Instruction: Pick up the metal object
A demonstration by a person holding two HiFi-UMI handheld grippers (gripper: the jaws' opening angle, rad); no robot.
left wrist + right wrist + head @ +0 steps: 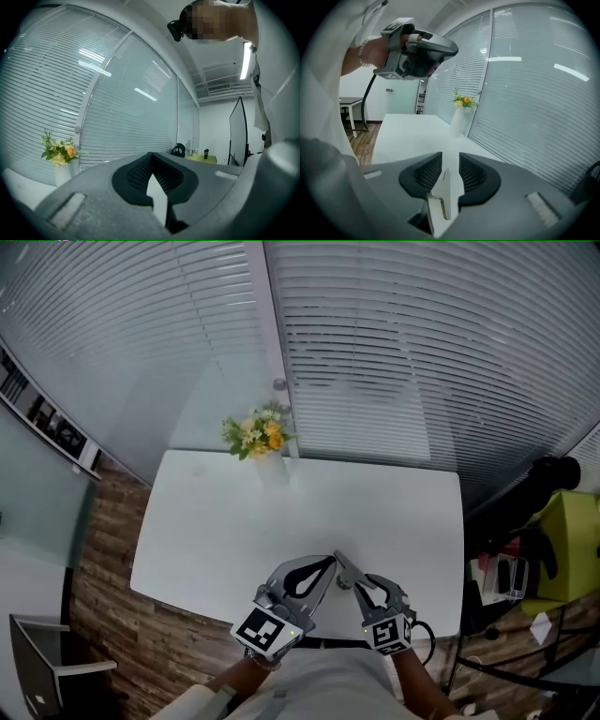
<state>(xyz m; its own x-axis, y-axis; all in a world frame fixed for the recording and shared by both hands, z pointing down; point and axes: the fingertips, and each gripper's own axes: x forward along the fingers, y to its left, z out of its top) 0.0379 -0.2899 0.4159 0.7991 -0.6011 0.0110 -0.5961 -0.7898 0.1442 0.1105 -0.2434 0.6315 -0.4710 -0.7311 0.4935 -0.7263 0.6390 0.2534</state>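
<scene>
A flat, narrow metal object (445, 194) lies lengthwise in the gap between my right gripper's (450, 157) jaws. The pads stand apart and do not press on it. In the head view the metal object (343, 569) shows at the tip of the right gripper (357, 585), near the front edge of the white table (281, 521). My left gripper (330, 563) is beside it on the left, its jaws meeting at the tip with nothing between them (151, 157). In the right gripper view the left gripper (419, 49) hangs high at the upper left.
A white vase of yellow flowers (259, 439) stands at the table's far edge, against the window blinds (422, 352). A yellow-green piece of furniture with dark items (567, 545) is at the right. Wooden floor (112, 615) lies left of the table.
</scene>
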